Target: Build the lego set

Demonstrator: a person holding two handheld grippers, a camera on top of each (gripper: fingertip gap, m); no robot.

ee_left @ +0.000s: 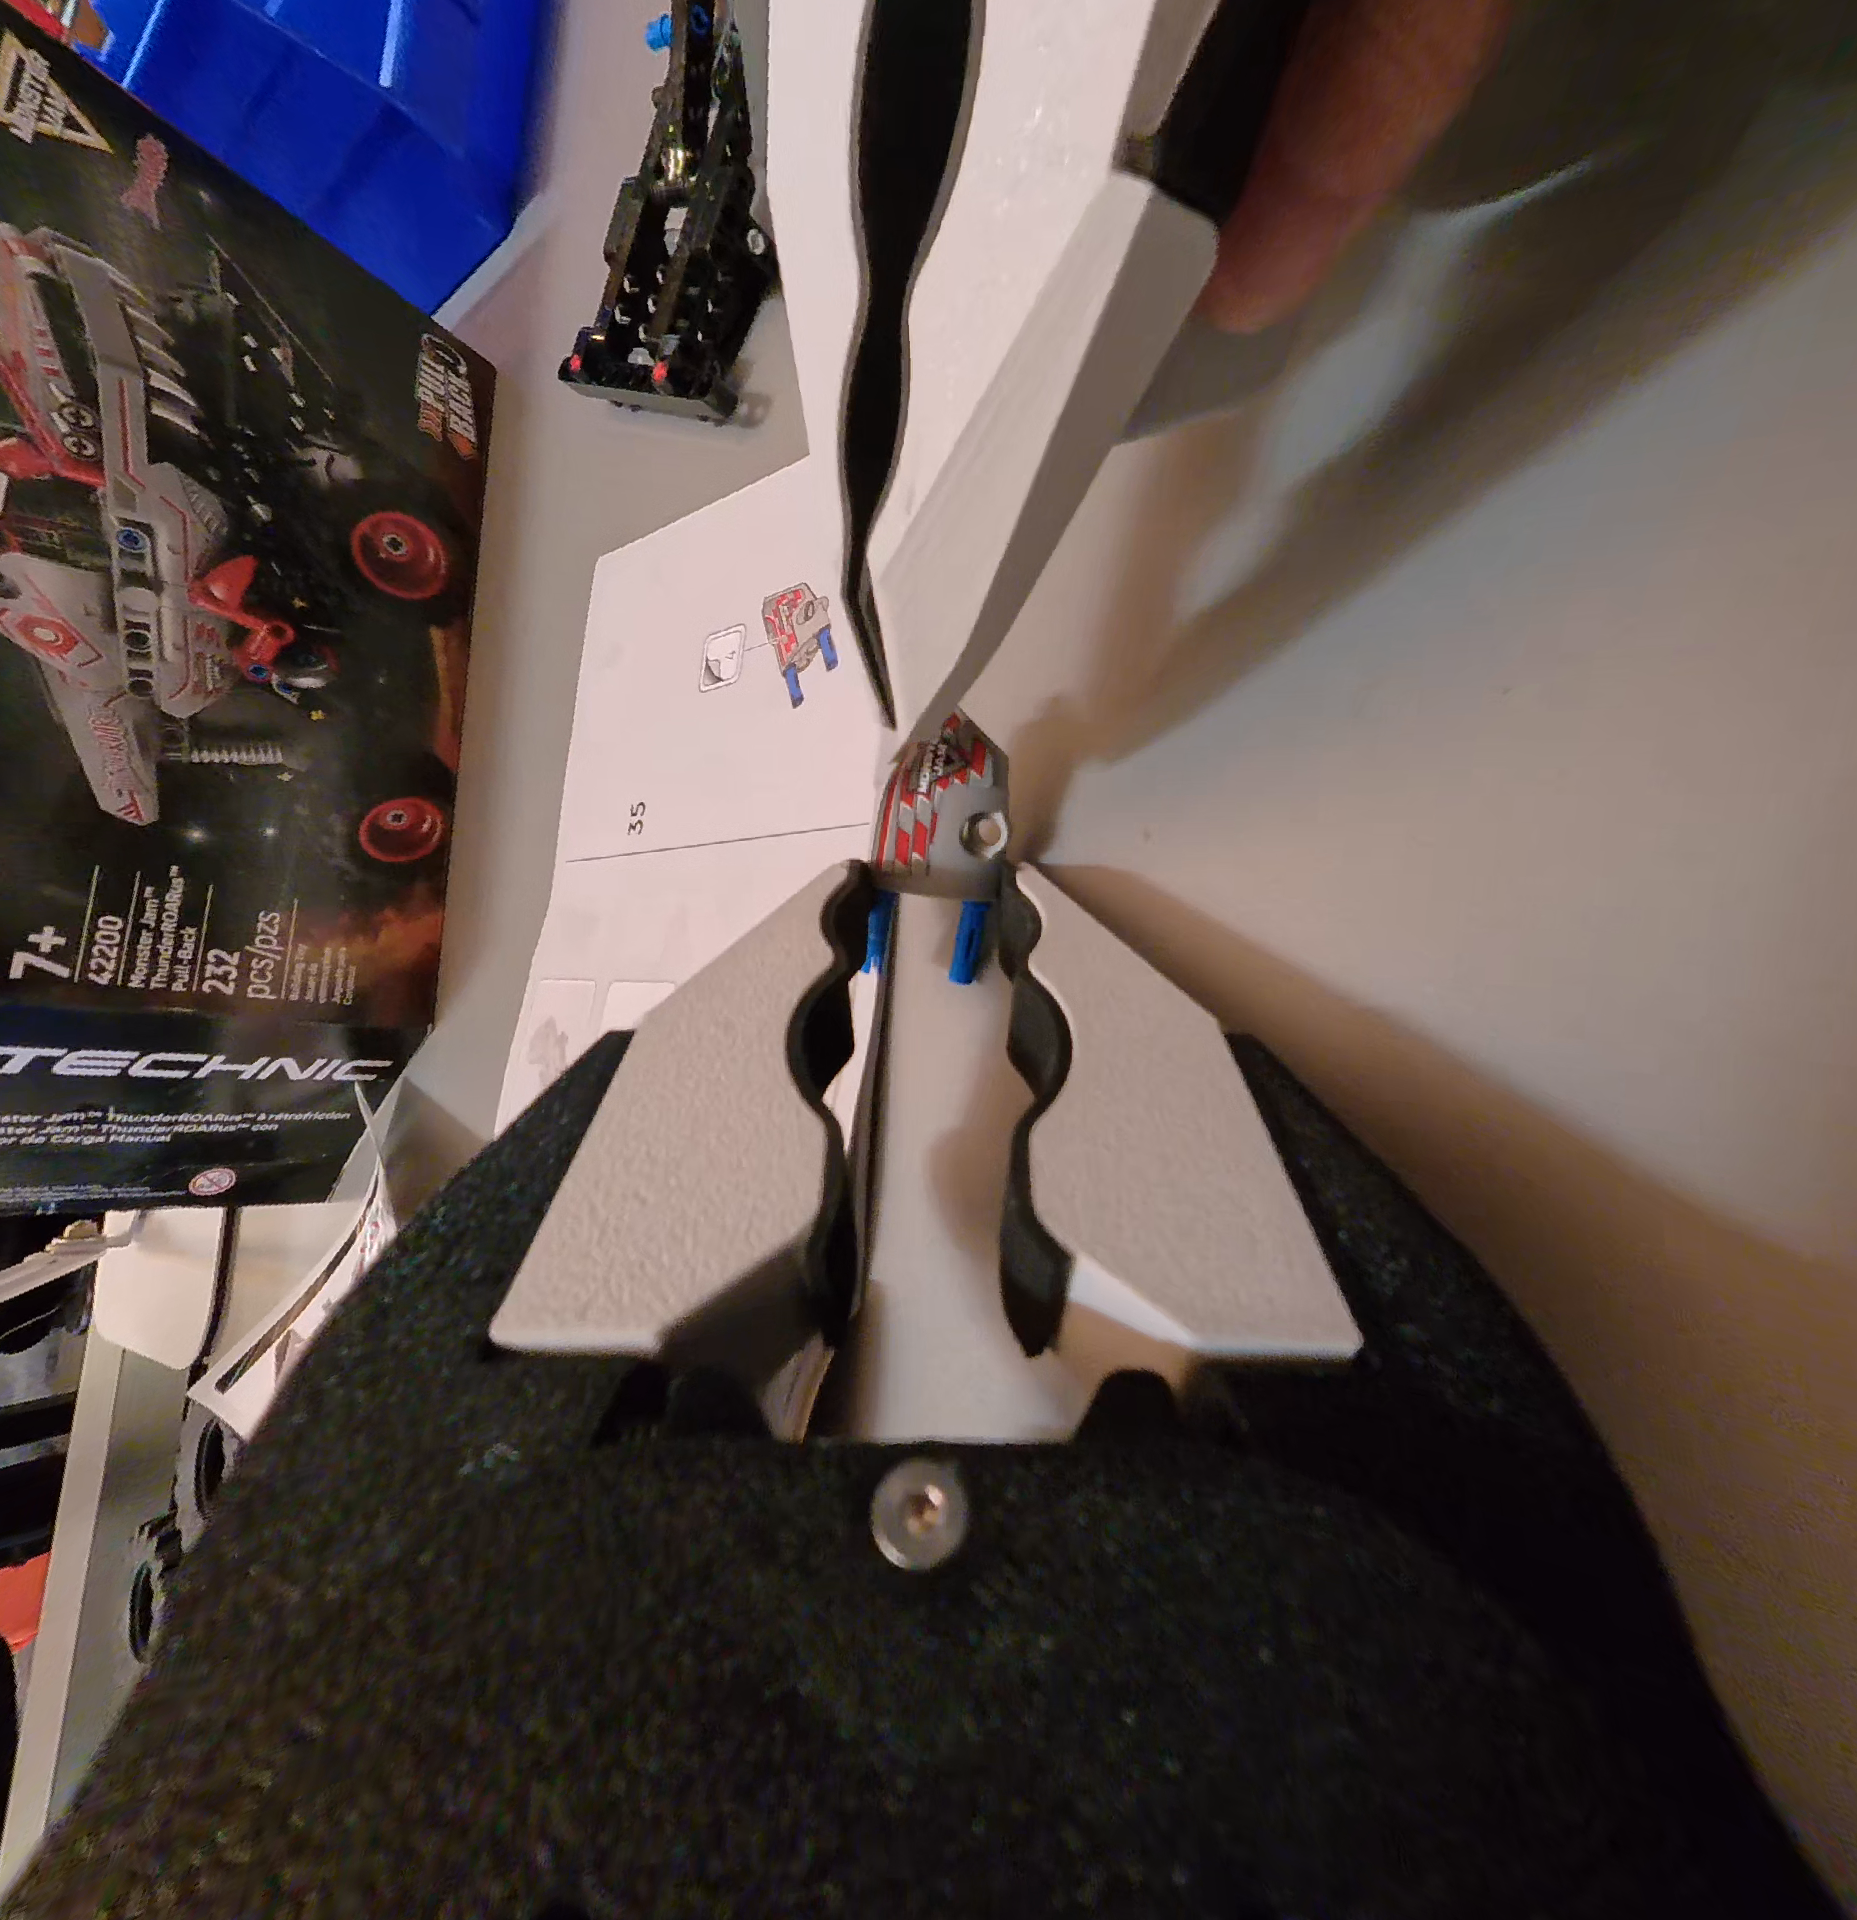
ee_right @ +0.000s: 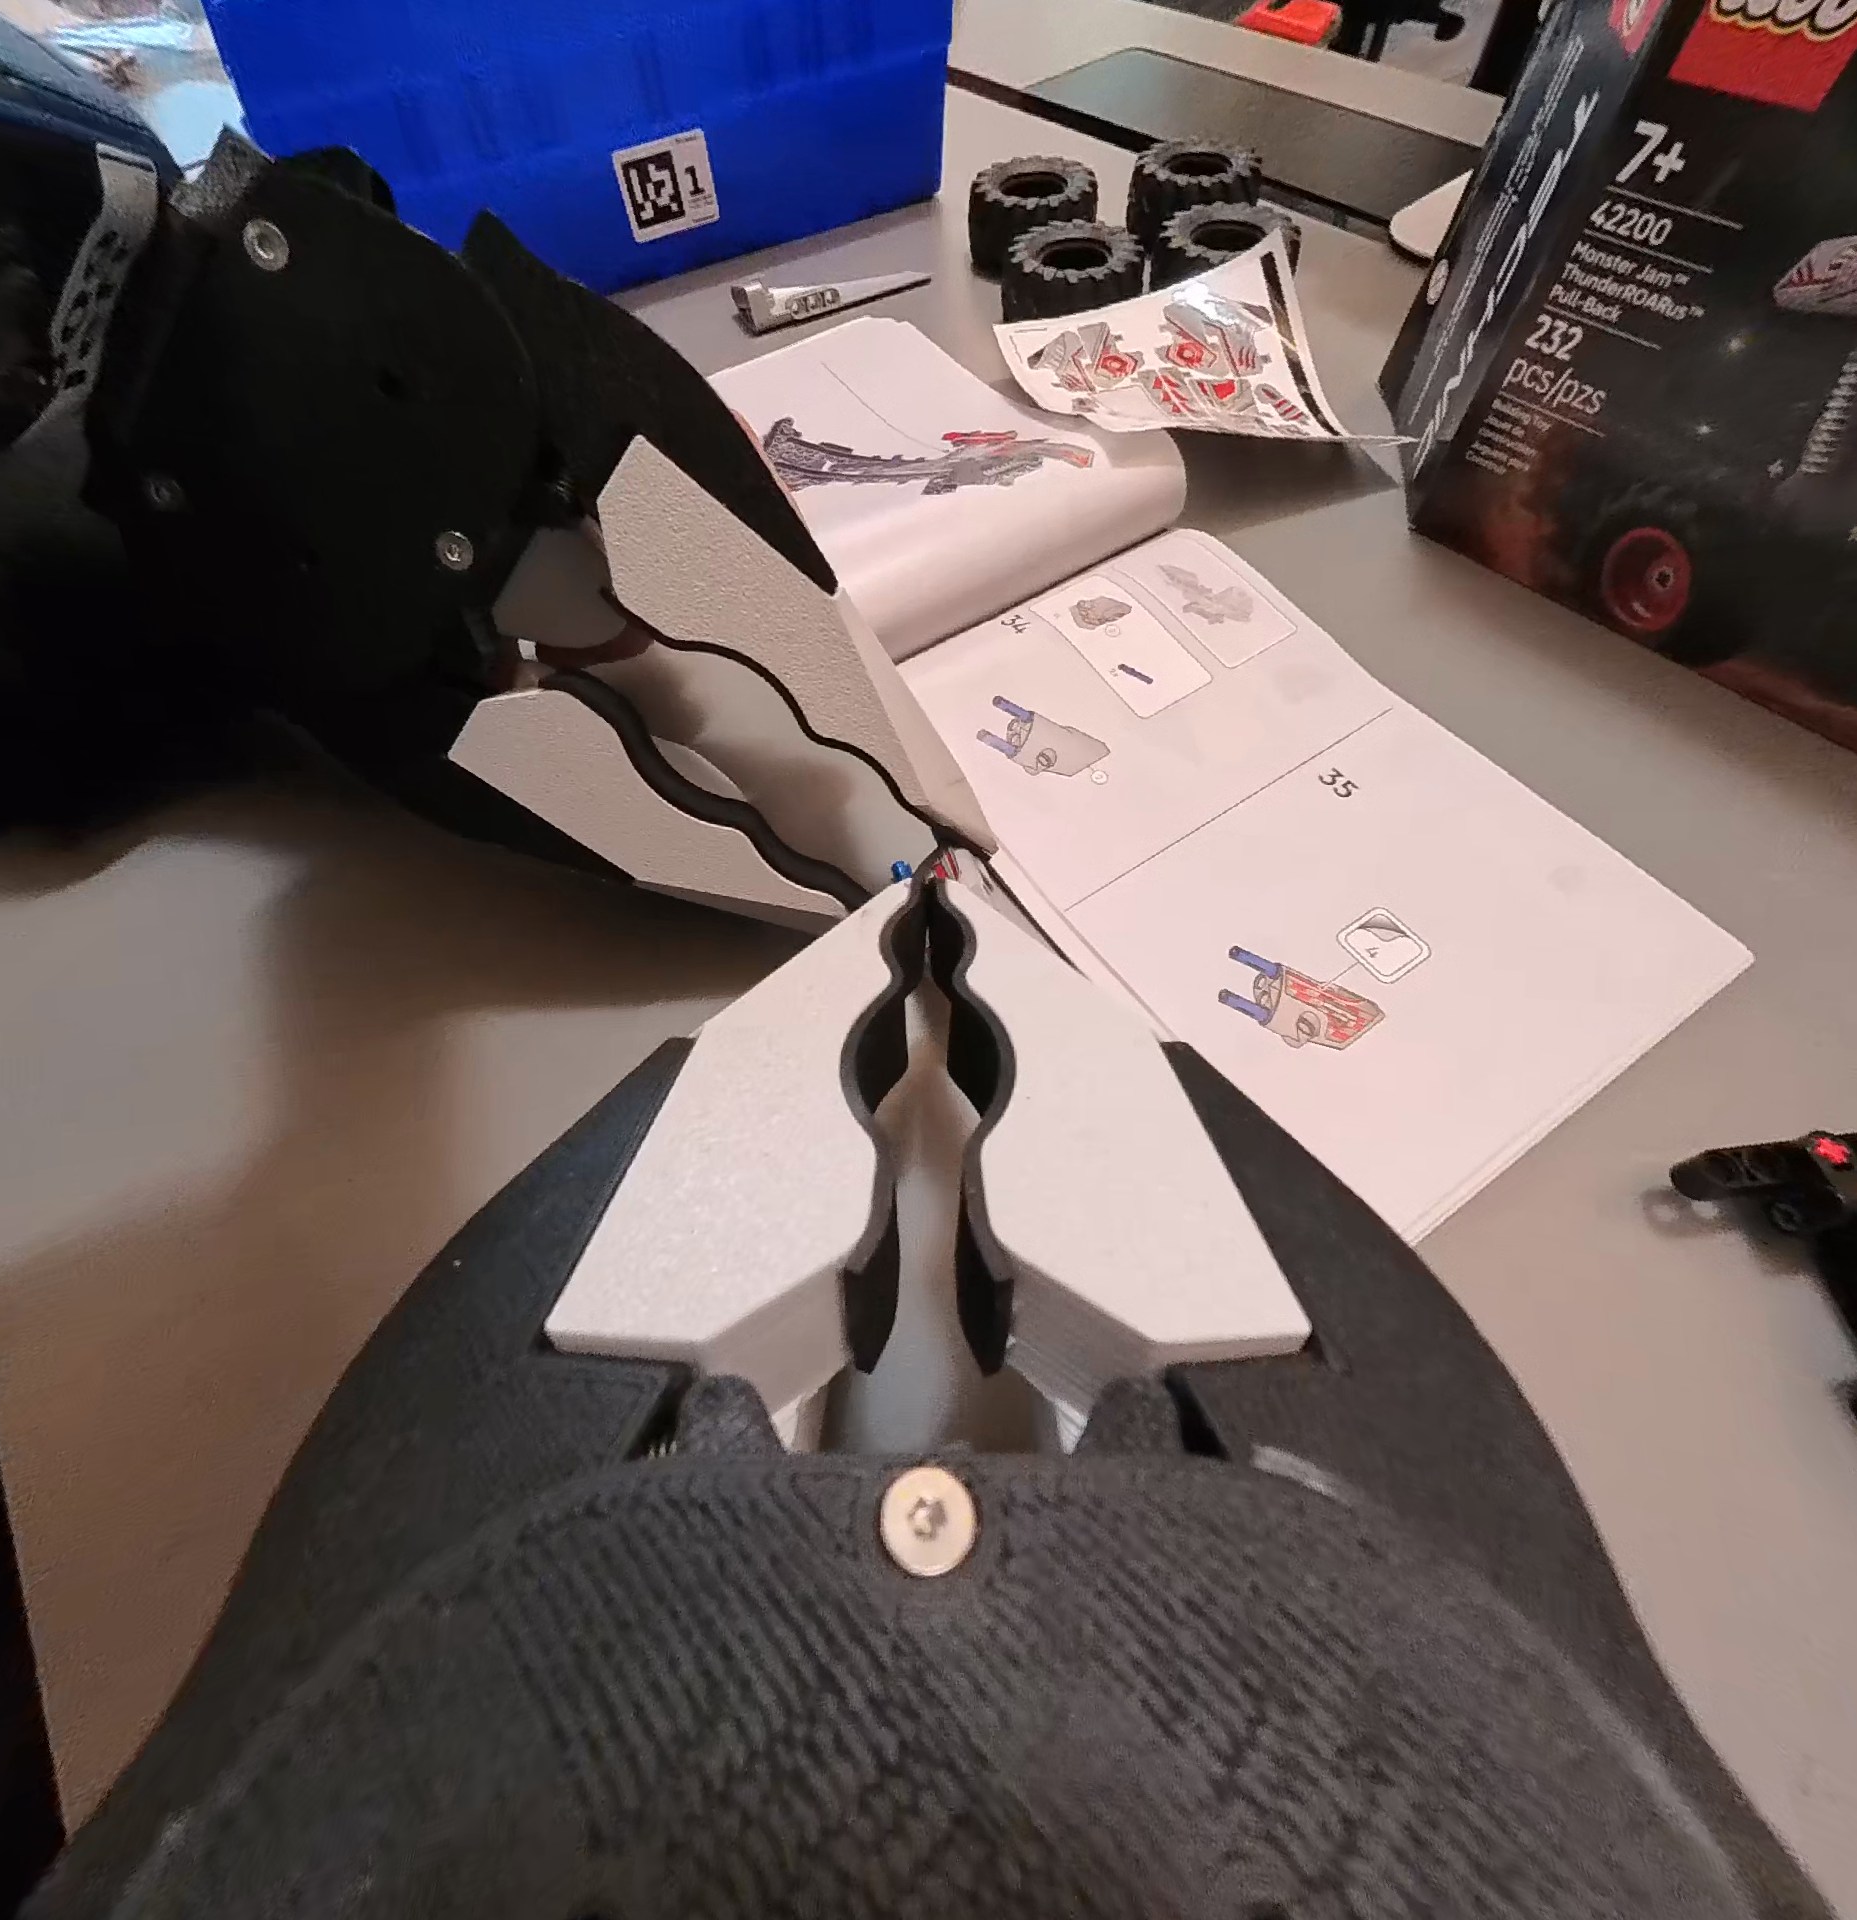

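My left gripper (ee_left: 939, 883) is shut on a small grey panel (ee_left: 955, 821) with a red-and-silver sticker and two blue pins (ee_left: 971, 940), and holds it just above the open instruction booklet (ee_left: 716, 727). My right gripper (ee_right: 926, 899) is shut. Its tips meet the panel's upper edge, and in the left wrist view it comes down from the top (ee_left: 888, 707). In the right wrist view the left gripper (ee_right: 934, 844) enters from the left, and only a sliver of the panel (ee_right: 950, 864) shows between the two sets of tips.
The booklet (ee_right: 1319, 883) lies on the grey table. A sticker sheet (ee_right: 1163, 364), several black tyres (ee_right: 1121, 229) and a long grey piece (ee_right: 830, 296) lie behind it. The set's box (ee_right: 1651, 364) stands at the right, a blue bin (ee_right: 591, 114) at the back, and a black chassis (ee_right: 1797, 1184) at the right edge. My two grippers' fingertips are within a few centimetres of each other.
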